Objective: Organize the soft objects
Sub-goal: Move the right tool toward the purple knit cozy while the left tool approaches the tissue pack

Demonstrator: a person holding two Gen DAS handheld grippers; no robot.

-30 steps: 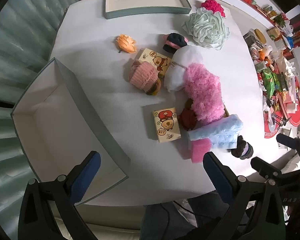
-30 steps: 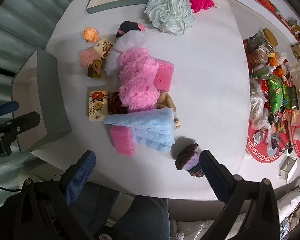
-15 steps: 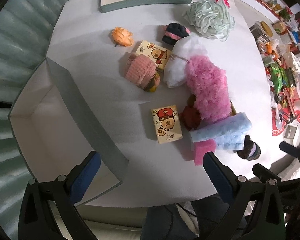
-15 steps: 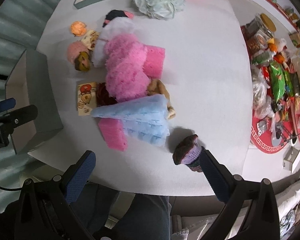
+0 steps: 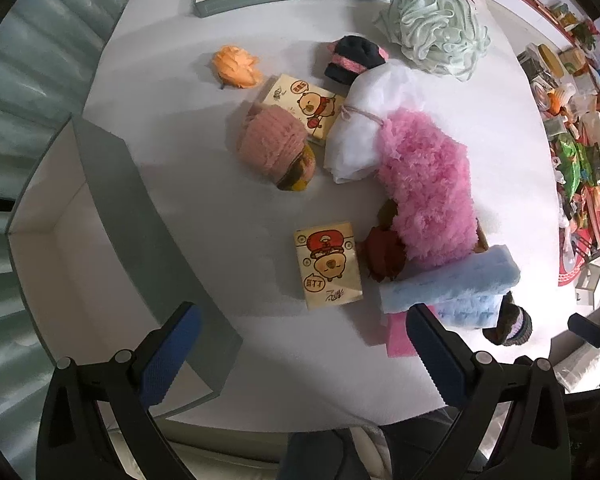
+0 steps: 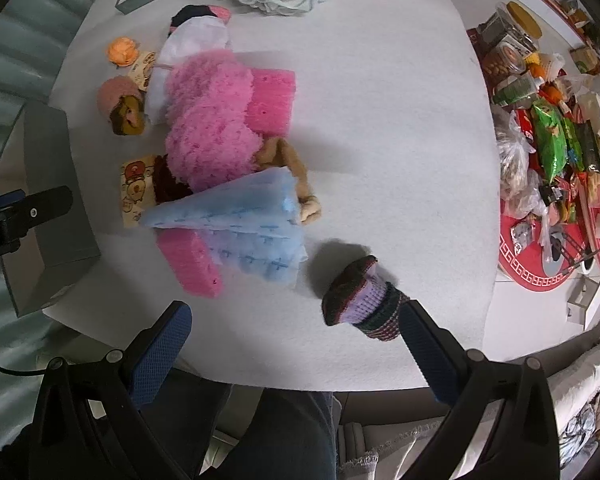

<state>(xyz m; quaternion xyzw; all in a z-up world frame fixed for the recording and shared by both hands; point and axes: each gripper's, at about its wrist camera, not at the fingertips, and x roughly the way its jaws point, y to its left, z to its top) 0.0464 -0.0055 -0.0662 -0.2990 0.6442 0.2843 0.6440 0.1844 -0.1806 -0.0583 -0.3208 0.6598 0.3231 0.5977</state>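
Left gripper [image 5: 300,346], blue-padded jaws spread wide and holding nothing, hovers above the near table edge, over the grey open box [image 5: 112,216] at left. Ahead: cartoon-printed tissue pack [image 5: 327,266], fluffy pink cloth [image 5: 428,188], folded light-blue towel [image 5: 452,284] lying across a pink sponge block [image 6: 188,262]. Right gripper [image 6: 292,344], jaws also wide, angles down over the white round table [image 6: 380,120]; its right finger [image 6: 424,340] touches a small striped knitted hat [image 6: 360,296], near-right of the towel.
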